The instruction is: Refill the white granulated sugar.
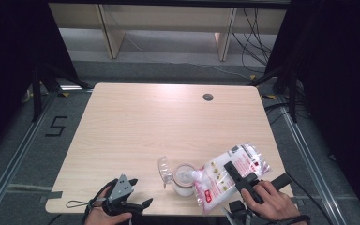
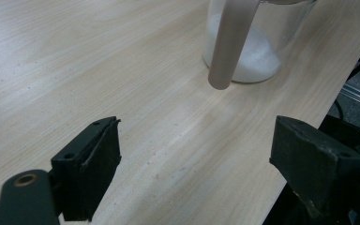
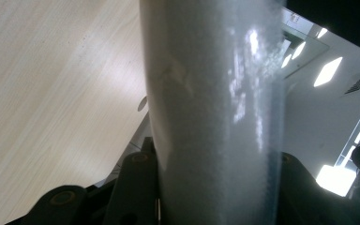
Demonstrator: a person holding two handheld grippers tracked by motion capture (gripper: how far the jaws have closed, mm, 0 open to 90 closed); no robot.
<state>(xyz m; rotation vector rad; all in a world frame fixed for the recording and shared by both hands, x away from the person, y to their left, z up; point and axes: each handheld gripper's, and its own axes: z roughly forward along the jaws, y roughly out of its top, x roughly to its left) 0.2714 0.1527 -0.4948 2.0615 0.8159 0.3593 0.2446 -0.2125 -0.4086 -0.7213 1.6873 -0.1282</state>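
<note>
While the right tool (image 1: 234, 172) clamps a tilted bag (image 1: 229, 176) over the jar (image 1: 183, 179), its spout aimed left, the left tool (image 1: 133, 199) waits released nearby on the desk (image 1: 159, 122).

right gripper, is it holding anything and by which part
Yes: the right gripper is shut on the bag of white grains, clamped across its middle. The left gripper is open, holding nothing.

A black digit "5" (image 1: 56, 126) is marked on the grey floor left of the tabletop. The clear plastic bag of white powder (image 1: 229, 174) bears red print, too small to read.
</note>
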